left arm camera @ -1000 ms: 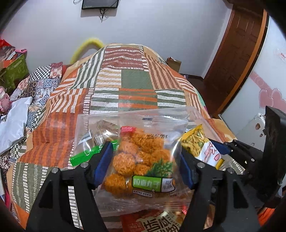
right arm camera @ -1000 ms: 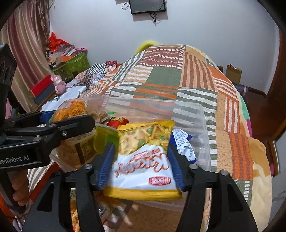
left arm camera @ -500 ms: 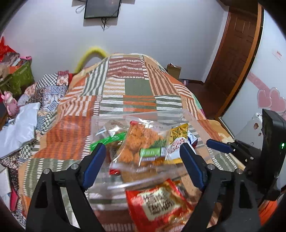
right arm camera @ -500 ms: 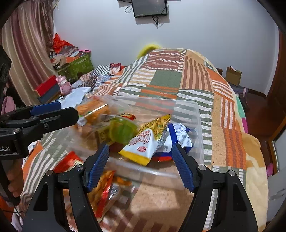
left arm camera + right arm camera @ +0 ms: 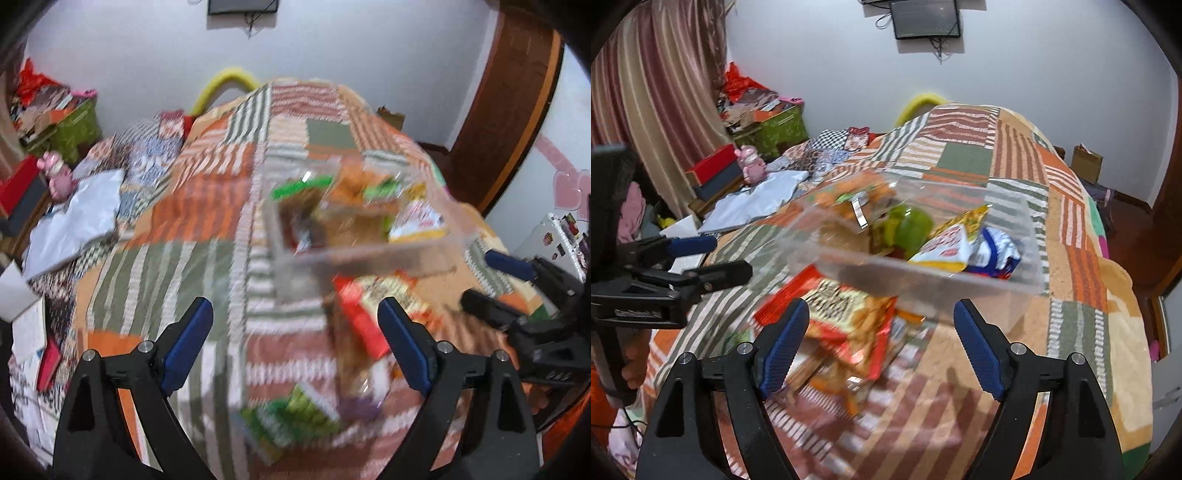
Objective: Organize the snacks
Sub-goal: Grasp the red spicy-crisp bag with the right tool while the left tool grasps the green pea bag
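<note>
Both my grippers, left [image 5: 295,341] and right [image 5: 881,345], fingers opening, nothing between; clear bin [image 5: 923,267] on bed [image 5: 1082,314] gathers packets; red snack bag [image 5: 849,317] outside, awaiting pickup

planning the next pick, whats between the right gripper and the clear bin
In the right wrist view, a red and yellow snack bag lies on the quilt between the right gripper, jaws opening and empty, and the clear bin.
</note>
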`<state>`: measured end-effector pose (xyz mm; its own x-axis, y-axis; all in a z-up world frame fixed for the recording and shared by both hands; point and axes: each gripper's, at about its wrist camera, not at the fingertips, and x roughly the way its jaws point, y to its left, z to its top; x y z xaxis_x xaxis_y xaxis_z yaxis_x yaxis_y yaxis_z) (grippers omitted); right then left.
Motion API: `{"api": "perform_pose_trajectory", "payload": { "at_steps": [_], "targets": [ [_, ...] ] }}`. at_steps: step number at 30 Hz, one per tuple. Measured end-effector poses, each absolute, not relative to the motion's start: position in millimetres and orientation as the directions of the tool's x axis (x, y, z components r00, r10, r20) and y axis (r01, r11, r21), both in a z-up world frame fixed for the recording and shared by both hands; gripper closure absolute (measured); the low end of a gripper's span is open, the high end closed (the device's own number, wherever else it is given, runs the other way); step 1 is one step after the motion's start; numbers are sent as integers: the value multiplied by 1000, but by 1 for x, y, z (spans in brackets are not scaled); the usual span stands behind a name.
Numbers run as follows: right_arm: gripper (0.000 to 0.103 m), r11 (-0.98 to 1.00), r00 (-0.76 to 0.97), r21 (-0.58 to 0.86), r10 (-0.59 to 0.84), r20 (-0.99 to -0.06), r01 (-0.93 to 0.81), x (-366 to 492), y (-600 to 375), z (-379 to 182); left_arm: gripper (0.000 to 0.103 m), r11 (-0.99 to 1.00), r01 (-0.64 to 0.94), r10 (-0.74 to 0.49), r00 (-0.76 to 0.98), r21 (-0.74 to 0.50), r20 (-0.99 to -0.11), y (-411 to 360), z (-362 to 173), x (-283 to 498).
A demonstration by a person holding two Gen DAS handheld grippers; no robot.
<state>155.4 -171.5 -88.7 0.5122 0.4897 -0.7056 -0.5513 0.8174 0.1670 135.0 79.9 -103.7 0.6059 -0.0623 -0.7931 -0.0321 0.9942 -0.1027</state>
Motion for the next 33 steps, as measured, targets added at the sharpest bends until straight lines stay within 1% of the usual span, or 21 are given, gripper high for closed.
{"api": "perform_pose_trajectory", "payload": {
  "at_steps": [5,8,18,23,27,33],
  "targets": [
    [25,803,498,160,497,-711,-574,136,-165,-90,12,994,-62,-42,556,-92,-830,93,-127,109],
    [25,801,497,153,495,-713,-579,127,-163,-91,12,993,-61,-51,528,-98,-848,98,-140,95],
    [25,808,483,167,488,-727,-565,123,-166,-96,12,998,-2,-54,474,-62,-879,96,-170,58],
    [25,804,458,188,494,-739,-564,125,-161,-101,12,998,-15,-52,435,-65,-899,94,-185,66],
    [25,803,456,165,480,-749,-573,124,-155,-105,12,996,-29,-67,428,-88,-901,93,-193,81],
    [25,801,447,159,472,-760,-577,134,-148,-110,12,999,15,-45,474,-43,-880,83,-195,97]
  ]
}}
